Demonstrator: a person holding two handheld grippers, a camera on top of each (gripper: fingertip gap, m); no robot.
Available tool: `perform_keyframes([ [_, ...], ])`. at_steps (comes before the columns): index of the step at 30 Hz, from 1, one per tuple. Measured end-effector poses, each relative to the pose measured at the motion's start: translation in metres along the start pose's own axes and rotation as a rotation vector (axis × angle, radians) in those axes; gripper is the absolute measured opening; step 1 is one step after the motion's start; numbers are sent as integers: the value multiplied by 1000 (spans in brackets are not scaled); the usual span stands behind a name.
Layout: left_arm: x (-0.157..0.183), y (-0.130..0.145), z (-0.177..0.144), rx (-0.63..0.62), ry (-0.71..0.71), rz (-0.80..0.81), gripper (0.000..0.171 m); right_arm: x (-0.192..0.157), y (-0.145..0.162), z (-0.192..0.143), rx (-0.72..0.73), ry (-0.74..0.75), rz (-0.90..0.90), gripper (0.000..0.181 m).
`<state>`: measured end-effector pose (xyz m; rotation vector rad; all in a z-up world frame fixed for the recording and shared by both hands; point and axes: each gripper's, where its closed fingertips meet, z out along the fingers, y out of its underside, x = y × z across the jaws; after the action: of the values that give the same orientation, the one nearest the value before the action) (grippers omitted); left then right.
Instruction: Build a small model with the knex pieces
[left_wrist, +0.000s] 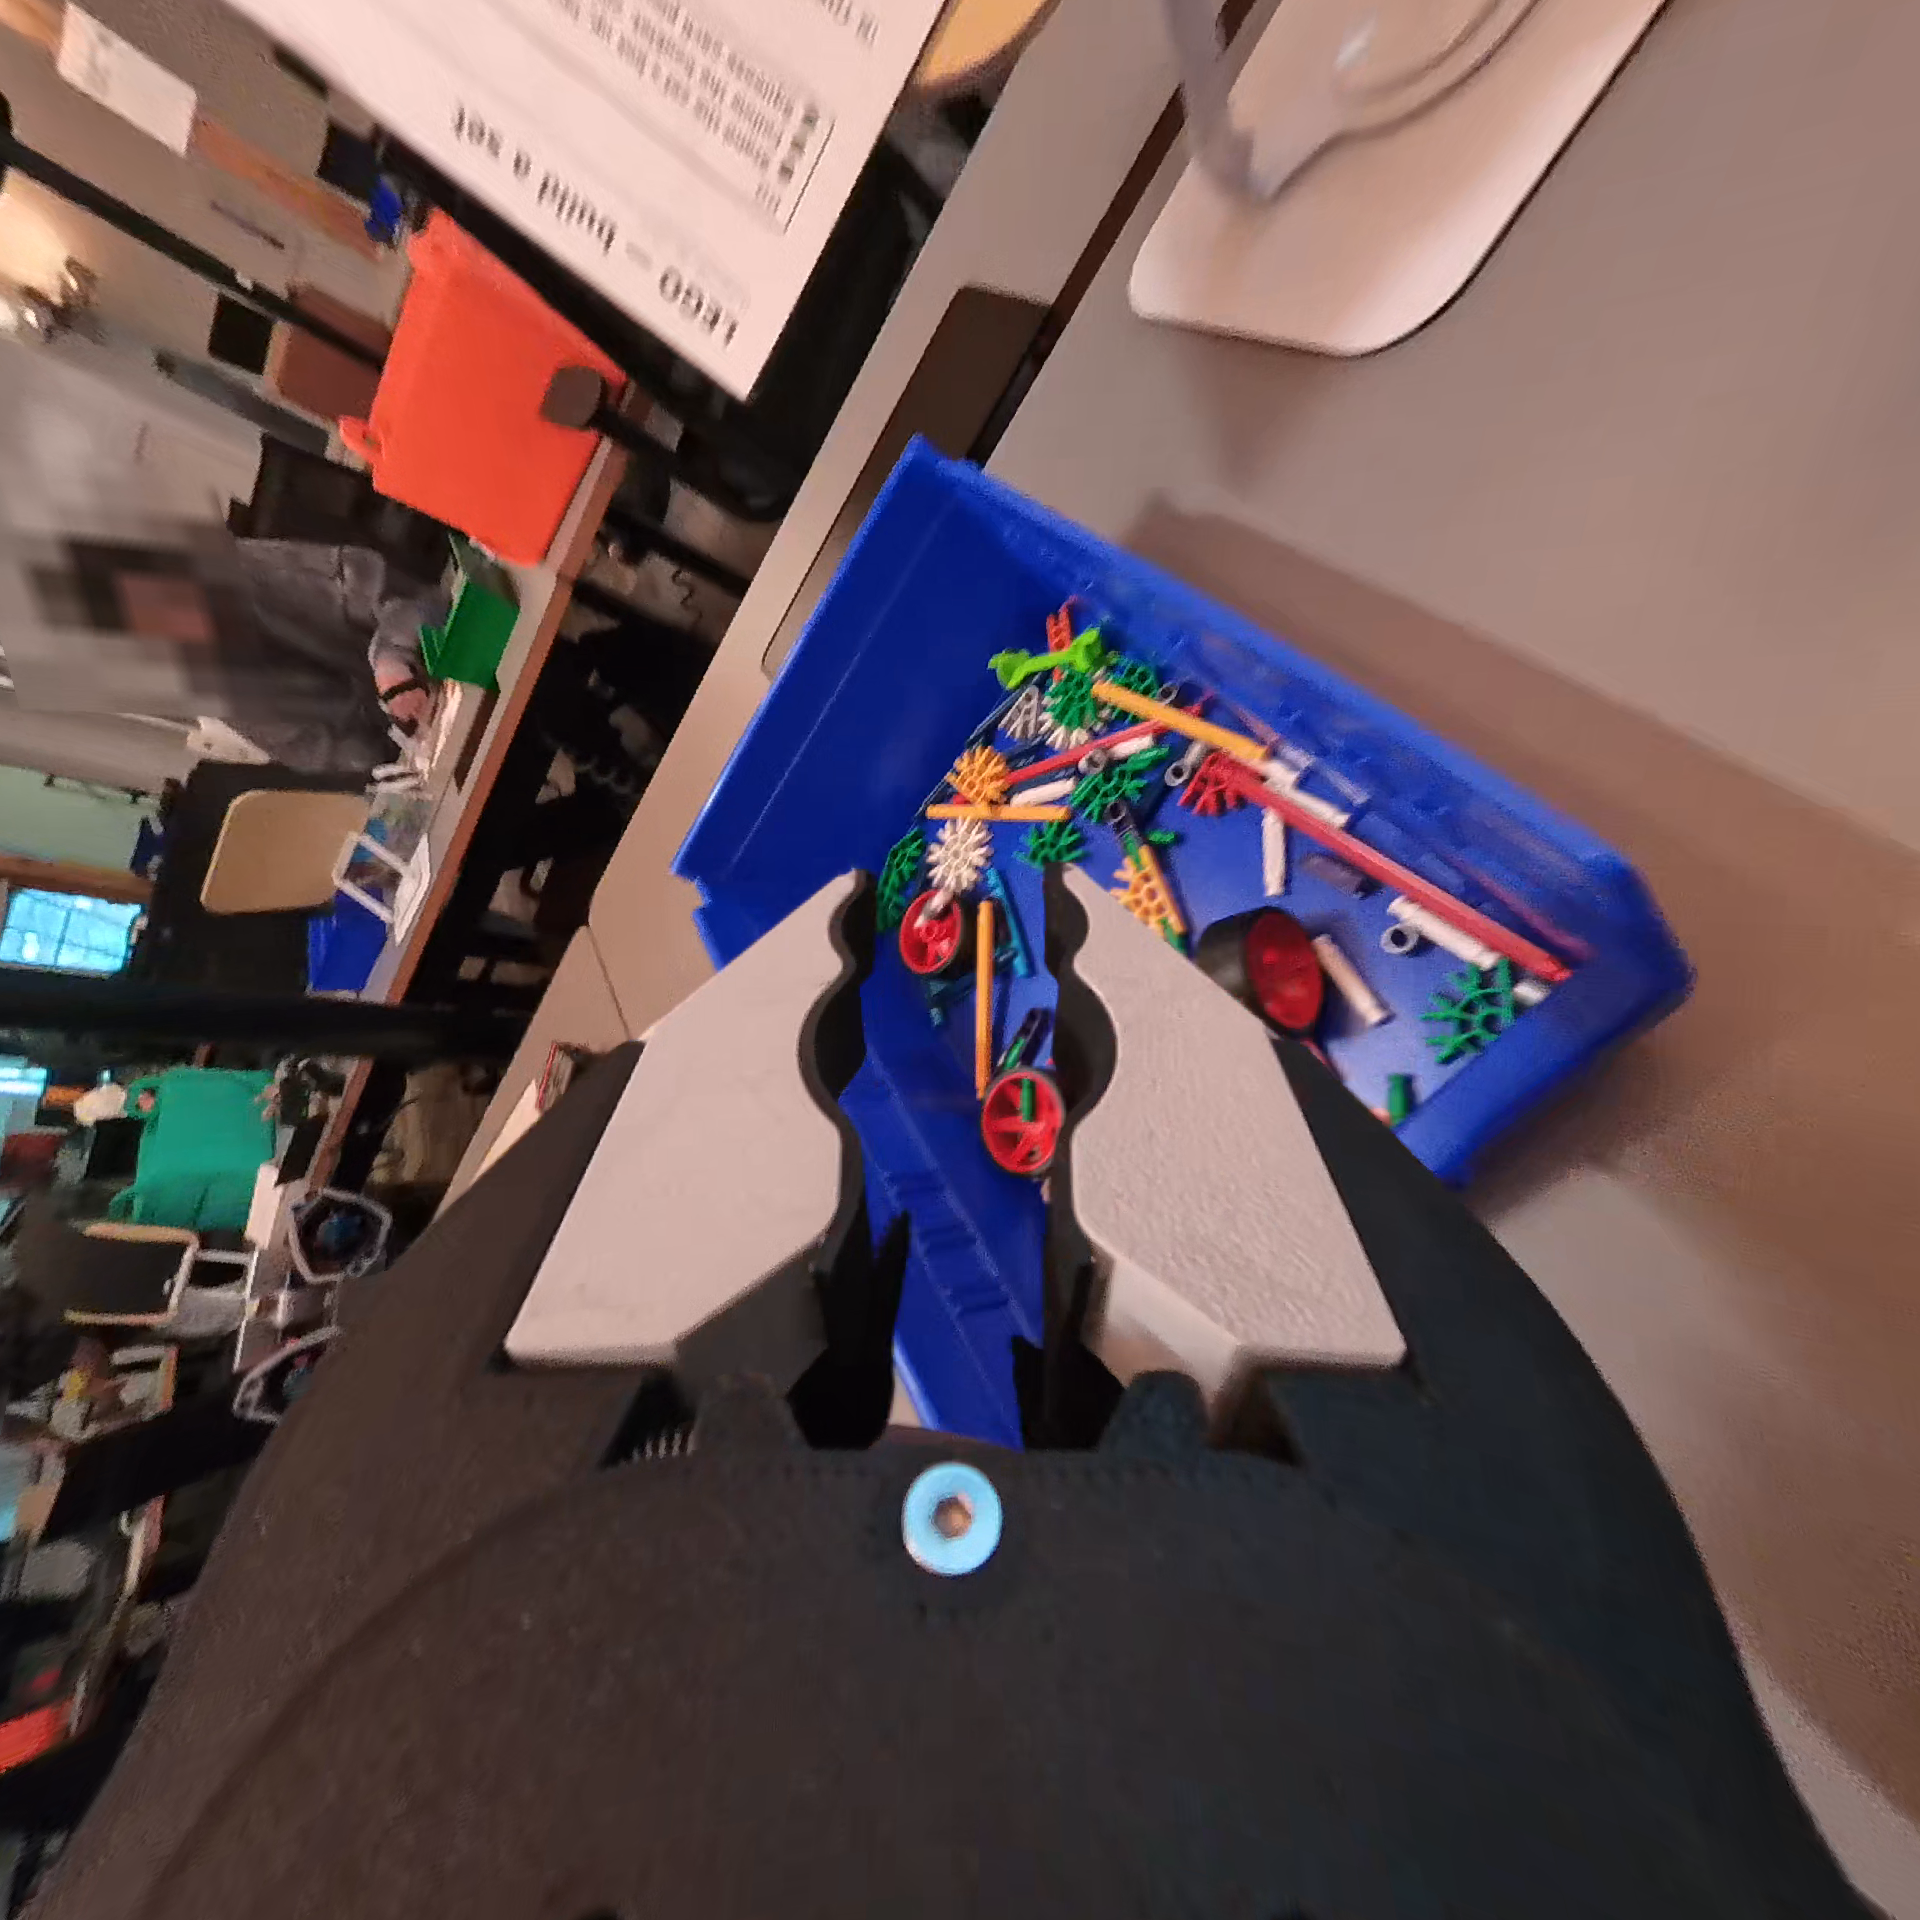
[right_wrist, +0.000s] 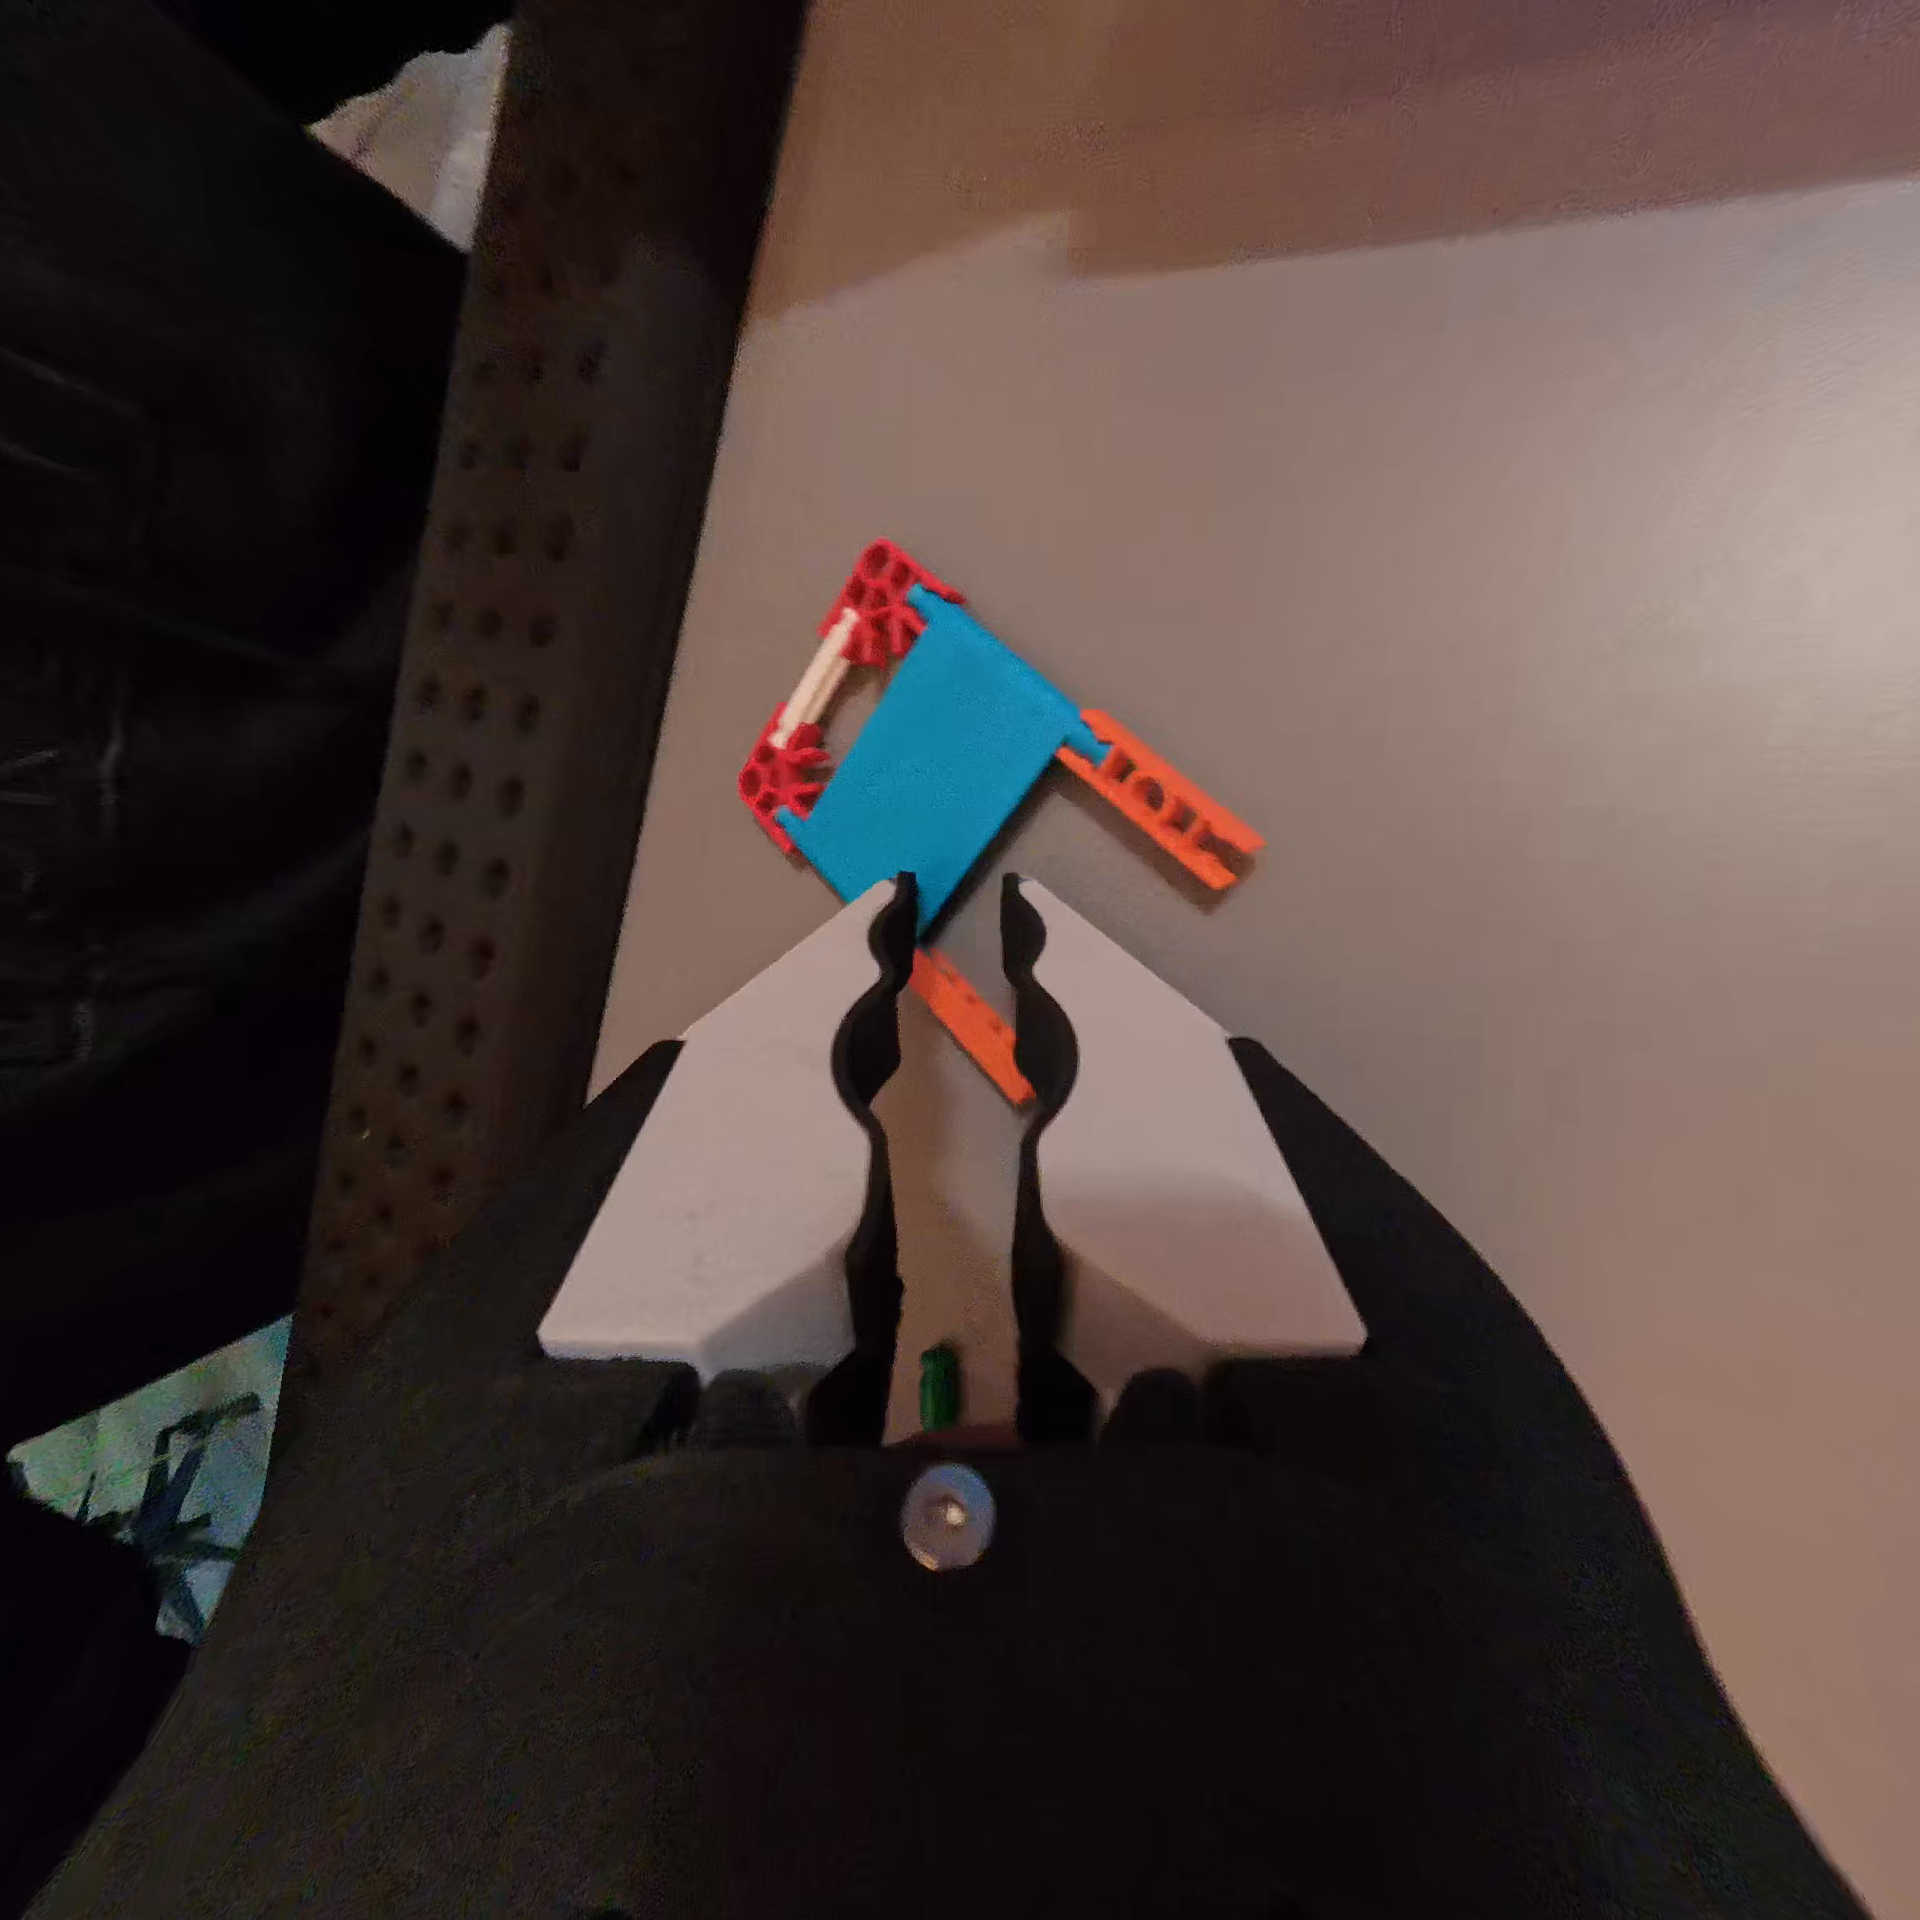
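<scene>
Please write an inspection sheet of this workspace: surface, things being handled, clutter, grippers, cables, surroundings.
Surface: grey table, bare around the bin.
Things: blue bin holding loose rods, connectors and red wheels; a small assembly on the table with a blue panel, red connectors and orange rods.
Clutter: white mat behind the bin; printed sheet.
Grippers: left gripper open above the bin, holding nothing; right gripper open at the blue panel's corner, contact unclear.
Cables: nothing seen.
Surroundings: perforated dark panel; other desks with an orange box and chairs.
</scene>
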<state>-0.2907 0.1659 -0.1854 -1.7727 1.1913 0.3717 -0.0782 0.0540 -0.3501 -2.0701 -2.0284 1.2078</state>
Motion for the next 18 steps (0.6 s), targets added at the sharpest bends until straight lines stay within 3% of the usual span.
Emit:
perform_keyframes([
  [6, 3, 40, 23, -149, 138, -8, 26, 18, -11, -12, 93, 134, 11, 37],
  [10, 12, 71, 38, -281, 219, -13, 34, 26, -6, -19, 112, 190, 6, 35],
  [16, 32, 54, 70, -205, 353, -92, 30, 28, -15, -26, 157, 235, -25, 31],
  [18, 29, 55, 84, -232, 365, -102, 30, 26, -14, -27, 162, 236, -43, 31],
])
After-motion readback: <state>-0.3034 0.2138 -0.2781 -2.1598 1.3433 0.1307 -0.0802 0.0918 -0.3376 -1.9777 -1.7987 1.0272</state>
